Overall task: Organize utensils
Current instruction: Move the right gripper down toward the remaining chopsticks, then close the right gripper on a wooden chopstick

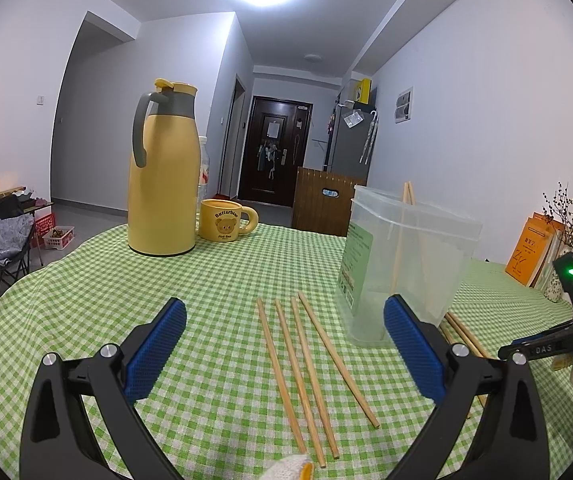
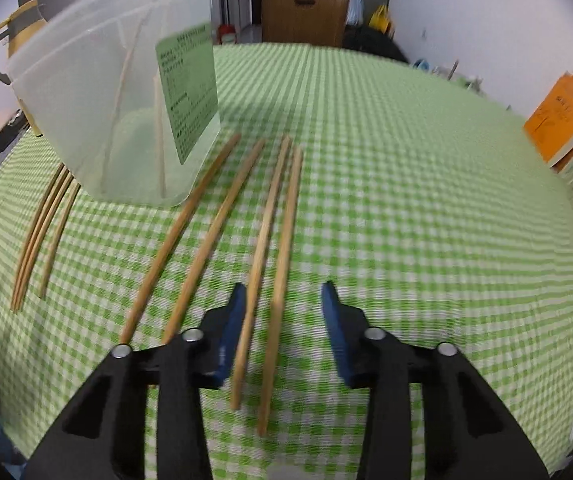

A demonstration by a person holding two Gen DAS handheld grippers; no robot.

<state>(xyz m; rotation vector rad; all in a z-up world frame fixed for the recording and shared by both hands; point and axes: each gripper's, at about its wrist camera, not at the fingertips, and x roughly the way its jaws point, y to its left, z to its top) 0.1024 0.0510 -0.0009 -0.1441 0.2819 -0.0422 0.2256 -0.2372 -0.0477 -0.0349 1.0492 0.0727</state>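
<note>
Wooden chopsticks point(image 2: 282, 240) lie loose on green checked tablecloth point(image 2: 406, 200).
Right gripper point(image 2: 282, 300) straddles two, jaws narrowed, not pressing; left gripper point(image 1: 284, 320) spread wide beside clear plastic container point(image 1: 406, 256).

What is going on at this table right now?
A person with a gripper in each hand is sorting chopsticks into a clear container on a green checked cloth. A couple of chopsticks already stand inside it. The right gripper straddles two chopsticks lying on the cloth, its pads not visibly pressing them. The left gripper is open over four more chopsticks, holding nothing.
</note>
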